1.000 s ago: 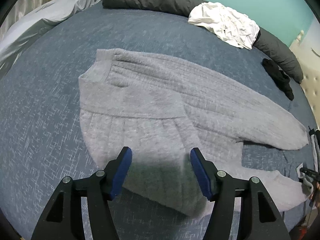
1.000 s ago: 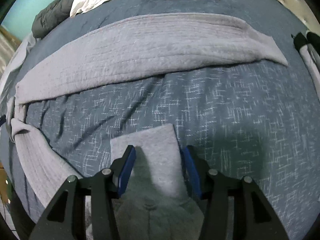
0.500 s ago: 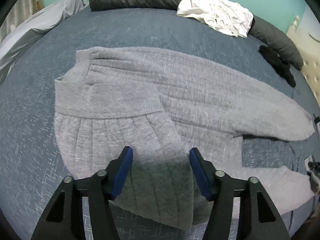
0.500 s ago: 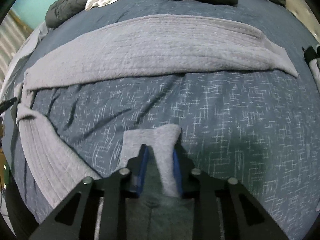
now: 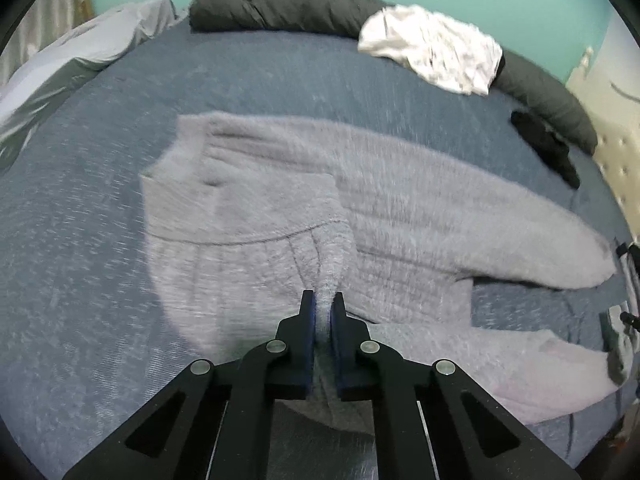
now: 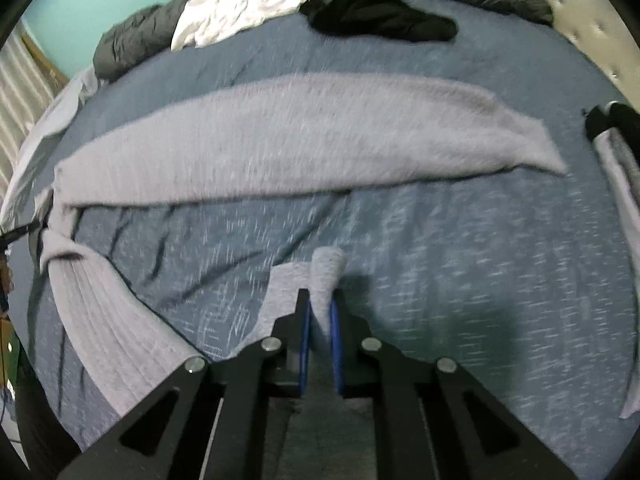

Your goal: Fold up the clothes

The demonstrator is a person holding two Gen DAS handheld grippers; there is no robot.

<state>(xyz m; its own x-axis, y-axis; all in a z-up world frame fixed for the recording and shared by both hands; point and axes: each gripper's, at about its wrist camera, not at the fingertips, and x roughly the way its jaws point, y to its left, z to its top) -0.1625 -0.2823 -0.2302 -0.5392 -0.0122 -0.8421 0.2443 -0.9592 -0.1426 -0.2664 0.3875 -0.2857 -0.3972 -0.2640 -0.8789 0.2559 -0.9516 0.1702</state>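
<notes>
Trousers (image 5: pixel 360 216), grey and fleecy, lie spread across the blue bed (image 5: pixel 80 280) in the left wrist view, waistband toward the left of the frame, one leg reaching to the right edge. At lower centre the left tongs (image 5: pixel 323 312) are pinched nearly shut on a ridge of cloth near the waist; half a second ago they stood wide open above it.

In the right wrist view the far leg (image 6: pixel 300 140) stretches across the upper middle, while the right tongs (image 6: pixel 320 316) at lower centre grip the near leg's cuff (image 6: pixel 326 276), as they did half a second ago. With both ends held, the step looks like folding the near leg onto the far one; that calls for lifting both together.
</notes>
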